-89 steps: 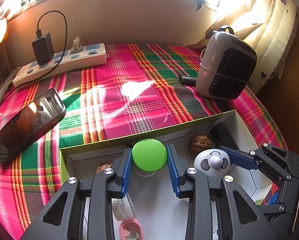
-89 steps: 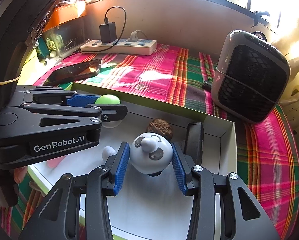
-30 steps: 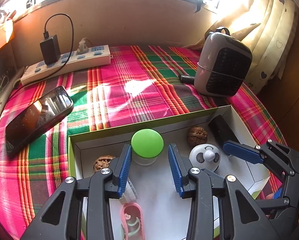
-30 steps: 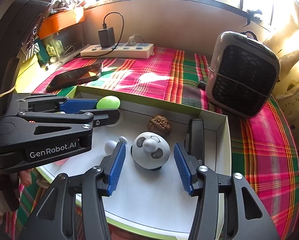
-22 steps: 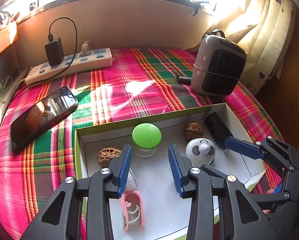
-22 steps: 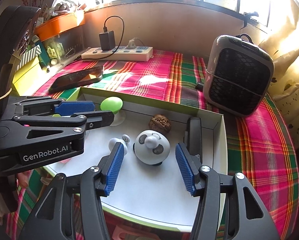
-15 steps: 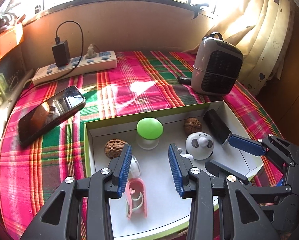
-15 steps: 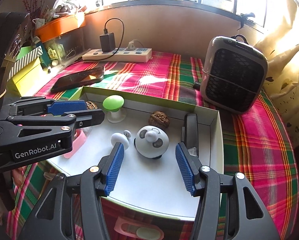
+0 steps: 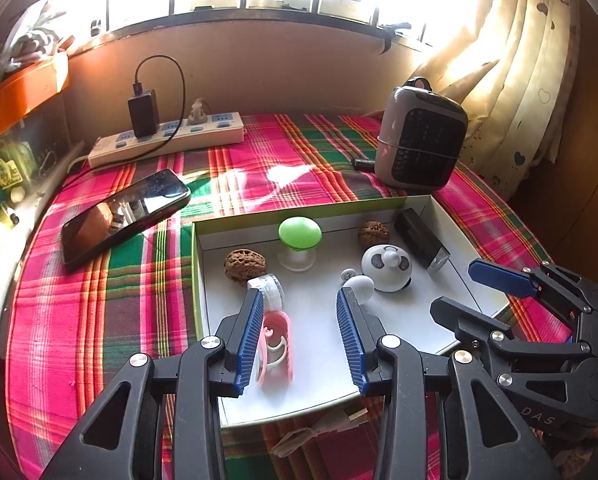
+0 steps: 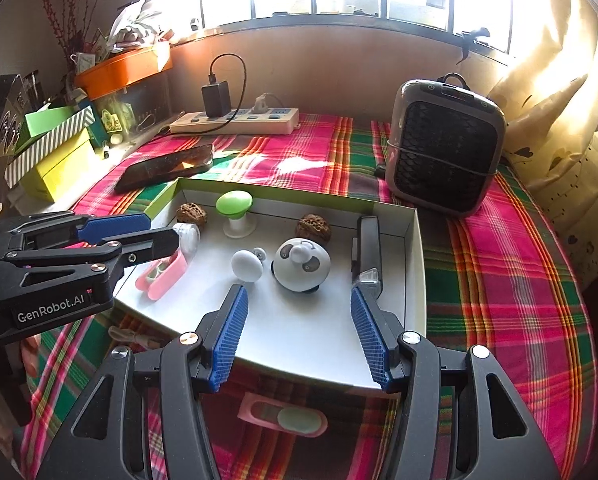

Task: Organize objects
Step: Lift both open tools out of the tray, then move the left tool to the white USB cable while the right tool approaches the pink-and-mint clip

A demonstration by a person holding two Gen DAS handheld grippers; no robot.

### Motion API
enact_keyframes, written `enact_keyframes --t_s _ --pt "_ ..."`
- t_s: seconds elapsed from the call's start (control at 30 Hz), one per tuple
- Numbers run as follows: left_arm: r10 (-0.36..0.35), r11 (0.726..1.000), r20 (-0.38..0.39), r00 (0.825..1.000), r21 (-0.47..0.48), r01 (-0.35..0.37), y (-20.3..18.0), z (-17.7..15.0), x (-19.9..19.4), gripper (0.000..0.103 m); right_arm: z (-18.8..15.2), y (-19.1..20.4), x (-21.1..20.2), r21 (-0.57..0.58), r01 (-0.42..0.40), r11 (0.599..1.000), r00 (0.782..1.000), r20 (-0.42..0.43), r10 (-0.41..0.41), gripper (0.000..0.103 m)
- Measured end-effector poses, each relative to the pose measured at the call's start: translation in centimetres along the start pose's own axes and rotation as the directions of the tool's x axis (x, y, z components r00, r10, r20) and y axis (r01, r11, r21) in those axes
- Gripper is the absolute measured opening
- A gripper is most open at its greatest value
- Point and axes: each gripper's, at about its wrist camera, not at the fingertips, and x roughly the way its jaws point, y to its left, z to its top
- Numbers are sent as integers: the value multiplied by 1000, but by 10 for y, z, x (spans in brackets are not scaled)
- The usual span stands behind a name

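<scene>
You can read "GenRobot.AI" on the left hand-held gripper (image 10: 131, 236), and "DAS" on the right hand-held gripper (image 9: 475, 292).

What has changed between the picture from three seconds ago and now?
The left gripper let go of the green-capped item, the right gripper let go of the panda toy; both now stand open and have drawn back from the box. The items in the box stayed in place.
</scene>
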Motion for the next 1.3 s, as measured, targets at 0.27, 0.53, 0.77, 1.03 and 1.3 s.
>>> enact_keyframes --t_s 0.27,0.53,0.77,1.03,1.3 --pt "-16 998 19 1000 -53 17 13 -19 -19 36 -12 -6 -17 18 1 1000 1000 15 -1 55" --pt "-29 996 40 999 -87 32 23 -40 -41 36 -29 -11 -28 27 2 1000 1000 20 -3 55" --pt "-63 995 -4 998 -80 62 23 -58 -38 36 -42 -16 -31 46 -1 999 1000 8 1 55" --pt "-110 992 -56 992 -72 106 20 -70 -23 36 -52 -16 -28 41 -30 999 999 -24 31 55" --pt "-124 991 -87 989 -60 119 15 -73 -10 37 -54 -9 -14 28 -68 997 996 -62 70 55"
